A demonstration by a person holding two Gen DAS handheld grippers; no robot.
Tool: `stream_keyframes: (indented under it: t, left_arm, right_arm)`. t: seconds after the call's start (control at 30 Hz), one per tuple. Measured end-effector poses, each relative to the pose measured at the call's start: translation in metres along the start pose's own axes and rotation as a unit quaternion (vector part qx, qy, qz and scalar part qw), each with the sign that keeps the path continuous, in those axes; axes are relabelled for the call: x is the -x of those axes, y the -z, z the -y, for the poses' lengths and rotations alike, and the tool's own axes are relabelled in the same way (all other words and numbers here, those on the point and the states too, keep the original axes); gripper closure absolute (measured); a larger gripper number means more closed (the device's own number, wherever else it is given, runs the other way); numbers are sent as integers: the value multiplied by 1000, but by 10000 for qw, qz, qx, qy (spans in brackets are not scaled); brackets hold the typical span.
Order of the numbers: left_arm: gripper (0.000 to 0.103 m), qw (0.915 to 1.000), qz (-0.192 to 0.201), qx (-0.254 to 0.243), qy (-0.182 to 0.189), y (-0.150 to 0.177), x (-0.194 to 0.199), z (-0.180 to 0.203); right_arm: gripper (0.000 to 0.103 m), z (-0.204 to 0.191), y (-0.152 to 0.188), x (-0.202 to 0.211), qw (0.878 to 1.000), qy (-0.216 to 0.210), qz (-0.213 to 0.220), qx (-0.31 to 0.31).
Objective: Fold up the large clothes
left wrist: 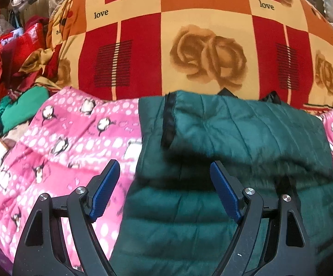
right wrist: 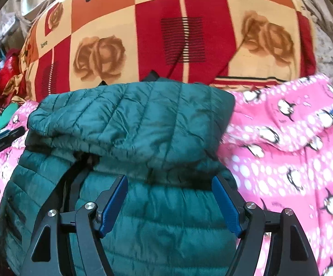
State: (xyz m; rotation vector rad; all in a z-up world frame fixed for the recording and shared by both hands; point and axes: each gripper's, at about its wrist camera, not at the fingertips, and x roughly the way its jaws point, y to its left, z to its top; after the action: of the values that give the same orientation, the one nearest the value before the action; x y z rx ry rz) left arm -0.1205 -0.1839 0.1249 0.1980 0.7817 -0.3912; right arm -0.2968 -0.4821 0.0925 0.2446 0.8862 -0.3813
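Backdrop: a big red, orange and cream checked blanket with brown roses and the word "love" (left wrist: 203,46) bulges up behind everything, filling the far side in both views.
Surface: a pink fleece cover printed with penguins and white dots (left wrist: 74,142) is spread underneath, soft and rumpled.
Jacket: here's the dark green quilted puffer jacket (left wrist: 224,161), lying on the pink cover, its upper part folded down over the lower body, stitched channels and a slight sheen showing.
Jacket edges: a black trimmed hem runs along the fold's left edge; pink cover lies bare on both sides of it.
Left tongs (left wrist: 165,191): spread wide, blue ribbed pads apart, holding nothing, straddling the jacket's left edge.
Right tongs (right wrist: 170,203): also wide open, empty, poised over the jacket's middle.
Left clutter: a heap of red and green crumpled clothes (left wrist: 12,73) sits off to the side.
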Motion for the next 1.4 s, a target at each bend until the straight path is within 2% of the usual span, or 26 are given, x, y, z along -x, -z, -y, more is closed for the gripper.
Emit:
stream_keyframes:
  t: [0.27, 0.57, 1.03, 1.4]
  left_arm:
    - [22, 9998, -97, 106, 159, 30, 28, -21]
    - [22, 9994, -241, 207, 168, 55, 44, -45]
    - [22, 9983, -386, 357, 244, 78, 53, -62]
    - [22, 9977, -451, 376, 344, 88, 62, -67]
  right_arm:
    - [30, 1, 16, 16, 9995, 311, 48, 41]
    - [30, 2, 28, 25, 9990, 442, 62, 67]
    - [30, 25, 46, 34, 9977, 610, 4, -283]
    - [30, 31, 51, 36, 9974, 639, -25, -328]
